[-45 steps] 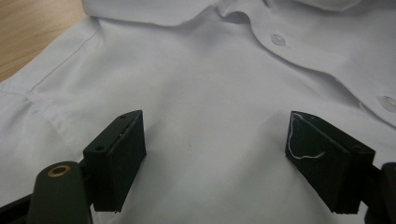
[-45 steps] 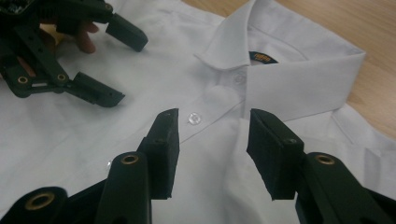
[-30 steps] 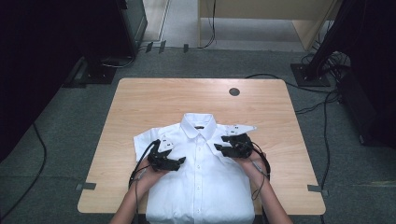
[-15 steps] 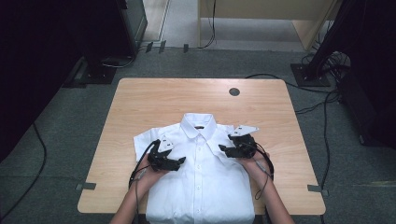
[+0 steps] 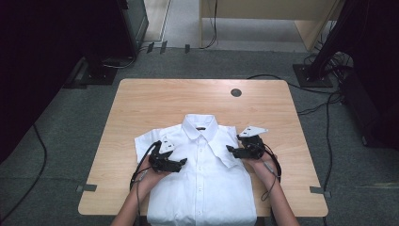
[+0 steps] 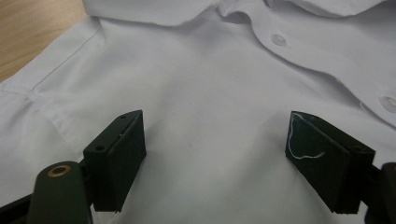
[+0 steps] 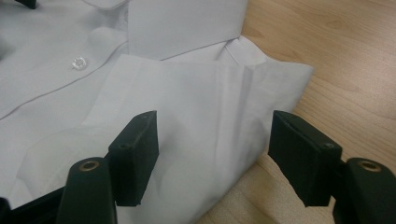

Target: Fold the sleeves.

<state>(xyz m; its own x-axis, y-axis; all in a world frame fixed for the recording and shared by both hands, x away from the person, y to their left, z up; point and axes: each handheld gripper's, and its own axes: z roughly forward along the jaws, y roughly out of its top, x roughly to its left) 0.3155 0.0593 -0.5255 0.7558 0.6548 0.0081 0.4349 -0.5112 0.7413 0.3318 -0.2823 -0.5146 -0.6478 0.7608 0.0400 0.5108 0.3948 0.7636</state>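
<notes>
A white buttoned shirt [image 5: 202,188] lies face up on the wooden table [image 5: 188,99], collar away from the person. Its right short sleeve is folded in over the front. My left gripper [image 5: 181,162] rests on the shirt's left chest, pointing right; in the left gripper view [image 6: 215,163] its jaws stand open over smooth cloth [image 6: 210,84], holding nothing. My right gripper [image 5: 230,149] points left at the folded sleeve. Its jaws have just been opening and now stand open [image 7: 212,154] over the folded sleeve edge [image 7: 187,93], not pressing it.
A round dark grommet [image 5: 236,92] sits in the tabletop at the far right. Bare wood [image 7: 336,56] lies right of the shirt. Tape marks [image 5: 87,188] sit near the table's front corners. Cables and stand bases lie on the grey floor around the table.
The right gripper has slid a little right and down, off the shirt front, and its jaws have spread wider, leaving the sleeve fold lying flat. The left gripper has not moved.
</notes>
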